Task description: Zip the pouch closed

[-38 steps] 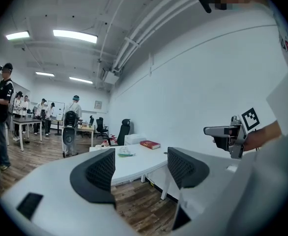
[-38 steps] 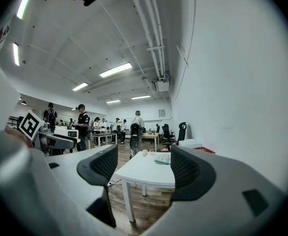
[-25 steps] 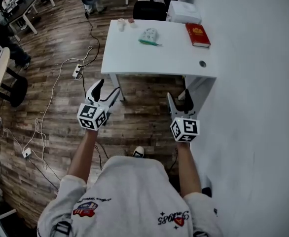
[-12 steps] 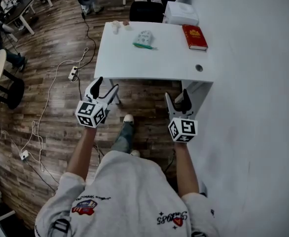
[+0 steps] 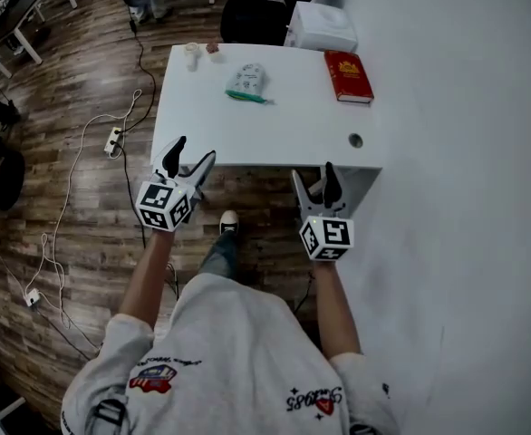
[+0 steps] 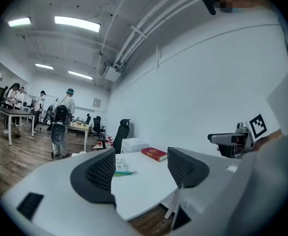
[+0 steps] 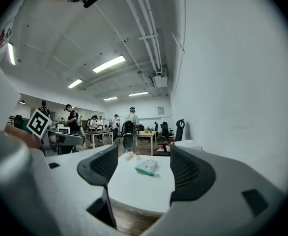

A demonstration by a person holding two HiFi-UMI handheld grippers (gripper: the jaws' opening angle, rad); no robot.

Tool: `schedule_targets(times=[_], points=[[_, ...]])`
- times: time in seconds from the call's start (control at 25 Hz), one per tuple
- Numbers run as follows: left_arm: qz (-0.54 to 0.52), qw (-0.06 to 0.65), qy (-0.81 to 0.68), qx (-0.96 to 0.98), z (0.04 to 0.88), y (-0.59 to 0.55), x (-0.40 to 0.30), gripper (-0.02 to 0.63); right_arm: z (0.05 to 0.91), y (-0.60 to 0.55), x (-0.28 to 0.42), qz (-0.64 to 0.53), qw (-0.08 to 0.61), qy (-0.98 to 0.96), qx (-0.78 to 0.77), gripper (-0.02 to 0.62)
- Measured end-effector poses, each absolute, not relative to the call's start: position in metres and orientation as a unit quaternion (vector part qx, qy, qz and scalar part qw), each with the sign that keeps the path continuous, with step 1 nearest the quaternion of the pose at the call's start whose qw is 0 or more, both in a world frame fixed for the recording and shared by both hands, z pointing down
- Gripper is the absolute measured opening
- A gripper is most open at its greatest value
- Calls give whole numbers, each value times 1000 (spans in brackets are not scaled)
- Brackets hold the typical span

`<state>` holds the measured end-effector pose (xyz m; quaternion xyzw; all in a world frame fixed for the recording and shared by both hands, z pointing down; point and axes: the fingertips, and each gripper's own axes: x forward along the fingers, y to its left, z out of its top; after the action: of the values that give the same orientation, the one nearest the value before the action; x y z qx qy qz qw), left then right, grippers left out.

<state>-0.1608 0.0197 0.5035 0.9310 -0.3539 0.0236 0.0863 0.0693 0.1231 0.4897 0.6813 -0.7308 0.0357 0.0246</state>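
Person's shoe (image 5: pixel 228 218) was planted on the wood floor (image 5: pixel 84 243) just short of the tabletop (image 5: pixel 275 125). Both tools were held up in the air at the near edge, touching nothing. Left tool (image 5: pixel 191 152) (image 6: pixel 141 168) was by the near-left corner, jaws wide apart, nothing between them, only the tabletop visible through the gap. Right tool (image 5: pixel 312 172) (image 7: pixel 144 173) was toward the near-right corner, jaws also wide apart and empty. A cable hole (image 5: pixel 355 140) sat in the tabletop close to the near-right corner. The pouch (image 5: pixel 246 81) (image 6: pixel 120 165) (image 7: pixel 147 167) lay flat in the far half of the tabletop, a bit left of the middle and well apart from both tools, pale with a teal strip along its near side. Zipper state couldn't be made out at this range. A red book (image 5: pixel 348 65) (image 6: pixel 155 154) lay along the right edge, toward the far-right corner. A small cup (image 5: pixel 191 53) stood at the far-left corner. A white box (image 5: pixel 322 27) (image 6: pixel 132 145) sat at the far-right corner, with a black chair (image 5: pixel 256 16) behind the far edge. A power strip (image 5: pixel 113 140) with loose cables lay on the floor left of the tabletop.
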Motion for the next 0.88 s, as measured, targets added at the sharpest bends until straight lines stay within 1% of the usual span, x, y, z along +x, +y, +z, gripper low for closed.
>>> schedule_targets(times=[0.48,0.88], points=[[45,77,-315,945,506,-171,-77,316,490,-73,127,48,31,-726,685,314],[59,82,-310,945,510,-273,-59,316,495,-185,131,53,44,-741,668,310]])
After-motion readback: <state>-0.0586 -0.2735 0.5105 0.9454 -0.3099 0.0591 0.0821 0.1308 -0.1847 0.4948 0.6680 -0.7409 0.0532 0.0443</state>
